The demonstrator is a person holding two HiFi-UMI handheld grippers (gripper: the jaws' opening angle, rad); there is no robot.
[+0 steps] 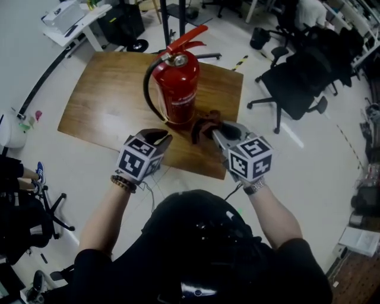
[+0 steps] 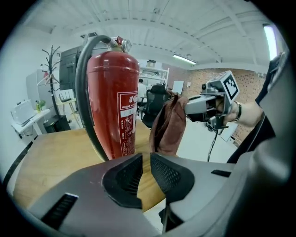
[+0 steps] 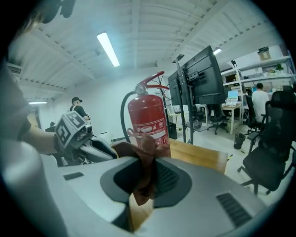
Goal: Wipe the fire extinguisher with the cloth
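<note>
A red fire extinguisher with a black hose stands upright on the wooden table. In the left gripper view the extinguisher rises just ahead. My right gripper is shut on a brown cloth, held up just right of the extinguisher's base. The cloth is bunched between the right gripper's jaws, with the extinguisher behind it. My left gripper hovers over the table's near edge. The left gripper's jaws stand a narrow gap apart, with nothing between them. The cloth hangs at its right.
Black office chairs stand on the floor to the right of the table. A white desk is at the far left. A monitor on a stand rises behind the table. The table's near edge lies just under both grippers.
</note>
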